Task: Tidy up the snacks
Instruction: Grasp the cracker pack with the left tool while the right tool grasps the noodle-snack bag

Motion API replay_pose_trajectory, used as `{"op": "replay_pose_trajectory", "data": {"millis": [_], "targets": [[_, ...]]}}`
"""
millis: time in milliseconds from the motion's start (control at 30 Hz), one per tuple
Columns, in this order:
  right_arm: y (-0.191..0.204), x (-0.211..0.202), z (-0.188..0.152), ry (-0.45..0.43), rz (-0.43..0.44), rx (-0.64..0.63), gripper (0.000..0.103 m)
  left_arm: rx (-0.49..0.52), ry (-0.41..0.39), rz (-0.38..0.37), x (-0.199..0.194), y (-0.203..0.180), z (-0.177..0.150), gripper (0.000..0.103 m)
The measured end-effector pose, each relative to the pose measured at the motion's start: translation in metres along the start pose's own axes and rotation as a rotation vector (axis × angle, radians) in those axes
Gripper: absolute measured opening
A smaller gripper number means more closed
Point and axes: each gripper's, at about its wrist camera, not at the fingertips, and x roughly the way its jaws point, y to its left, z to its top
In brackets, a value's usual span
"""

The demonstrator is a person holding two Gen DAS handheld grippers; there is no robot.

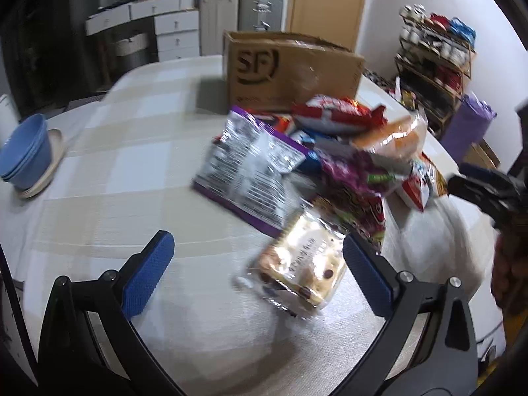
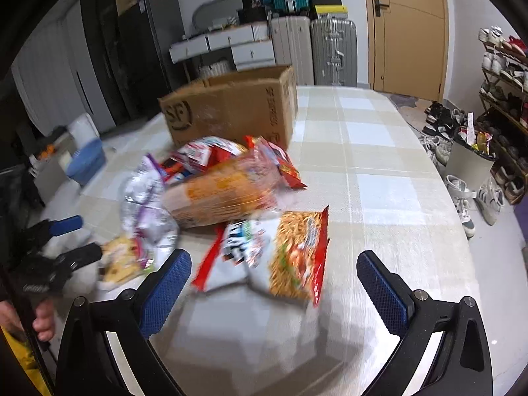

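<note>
Checked table (image 2: 379,138): open cardboard box (image 2: 231,109), contents unseen; snack pile (image 2: 227,194) beside.

Bright indoor light, motion-blurred (fisheye-warped edges).

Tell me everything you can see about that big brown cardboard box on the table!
The brown cardboard box stands upright on the checked tablecloth, at the far side behind the heap of snack packets. Its top flaps are open, though what is inside stays hidden. A dark round "SF" logo is printed on one side, smaller print on another. The cardboard looks a bit scuffed. The nearest packets lie right up against its front; neither gripper touches it.
</note>
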Motion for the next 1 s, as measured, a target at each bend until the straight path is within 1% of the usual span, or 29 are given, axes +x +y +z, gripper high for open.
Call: {"op": "replay_pose_trajectory", "data": {"millis": [100,167,233,300,333,367,400,467,567,633,700,800,900,967,1000], "targets": [[-0.004,0.022,0.010,0.039,0.036,0.025,0.103,0.016,0.017,-0.009,0.014,-0.007,-0.001,0.102],[-0.005,0.037,0.014,0.079,0.028,0.026,0.102,0.024,0.023,-0.035,0.020,-0.012,0.000,0.102],[-0.005,0.051,0.015,0.123,0.035,0.028,0.101,0.037,0.035,-0.034,0.027,-0.016,0.002,0.102],[-0.008,0.061,0.014,0.154,0.072,0.050,0.098,0.050,0.047,-0.036,0.036,-0.021,0.003,0.102],[-0.009,0.064,0.014,0.158,0.074,0.056,0.096,0.058,0.051,-0.025,0.037,-0.021,0.004,0.102],[-0.008,0.066,0.015,0.151,0.066,0.048,0.090,0.062,0.060,-0.019,0.036,-0.022,0.004,0.102],[-0.008,0.067,0.015,0.155,0.059,0.043,0.090,0.063,0.065,-0.029,0.040,-0.023,0.005,0.102],[-0.007,0.067,0.015,0.146,0.080,0.038,0.075,0.065,0.069,-0.042,0.043,-0.023,0.006,0.102],[-0.004,0.065,0.013,0.140,0.097,0.029,0.066,0.073,0.081,-0.060,0.048,-0.025,0.007,0.102],[-0.008,0.064,0.012,0.126,0.115,0.056,0.062,0.072,0.088,-0.072,0.049,-0.027,0.006,0.102],[-0.012,0.057,0.006,0.112,0.141,0.092,0.060,0.082,0.106,-0.077,0.055,-0.030,0.006,0.096],[-0.017,0.052,-0.001,0.102,0.169,0.133,0.059,0.147,0.097,-0.041,0.056,-0.039,0.003,0.095],[-0.020,0.044,-0.009,0.092,0.189,0.160,0.058,0.133,0.089,-0.047,0.057,-0.038,0.007,0.085],[-0.022,0.039,-0.014,0.086,0.188,0.168,0.058,0.127,0.076,-0.049,0.058,-0.037,0.009,0.063],[-0.023,0.037,-0.015,0.084,0.188,0.170,0.058,0.125,0.075,-0.047,0.058,-0.037,0.011,0.061]]}}
